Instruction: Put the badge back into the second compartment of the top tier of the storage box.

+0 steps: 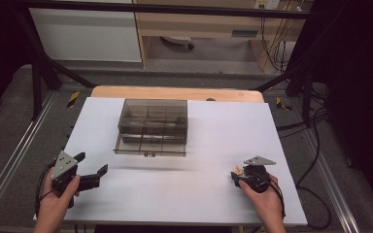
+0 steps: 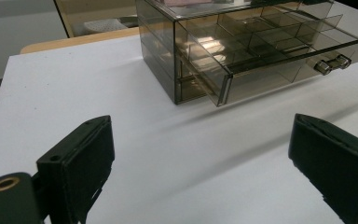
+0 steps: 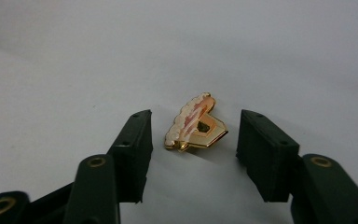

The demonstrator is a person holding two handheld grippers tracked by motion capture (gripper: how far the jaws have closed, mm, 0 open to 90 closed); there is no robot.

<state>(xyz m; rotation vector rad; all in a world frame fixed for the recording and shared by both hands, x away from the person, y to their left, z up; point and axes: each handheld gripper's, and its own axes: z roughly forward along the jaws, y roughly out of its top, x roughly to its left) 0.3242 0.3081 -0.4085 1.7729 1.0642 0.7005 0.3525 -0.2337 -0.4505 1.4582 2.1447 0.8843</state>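
High view. A white table (image 1: pixel 175 194) carries a smoky transparent drawer box (image 1: pixel 153 124) at its far middle, with the lower drawer (image 1: pixel 150 145) pulled partly out toward the person. The left hand (image 1: pixel 53 204) enters from the bottom left corner, forearm angled slightly inward, and holds the left gripper (image 1: pixel 93 165) low over the near left part of the table, pointed toward the right and a little away. Its jaws stand wide apart with nothing between them. The right hand (image 1: pixel 267 201) enters from the bottom right, wrist bent so that the right gripper (image 1: pixel 236 174) points left and downward at the table surface. A small gold-and-pink clip (image 1: pixel 236 170) sits at its tip, well apart from the drawer box.

Left gripper view. Both black jaws rise at the lower corners, fully released, bare table between them. The drawer box lies ahead, upper right, its divided drawer out and the metal knob (image 2: pixel 331 64) facing the camera's right.

Right gripper view. The clip (image 3: pixel 196 123) lies on the table between the two jaws, scalloped edge to the left. The jaws are partly closed around it, yet a gap shows on each side; neither pad presses on it, so the clip is bracketed, not grasped.
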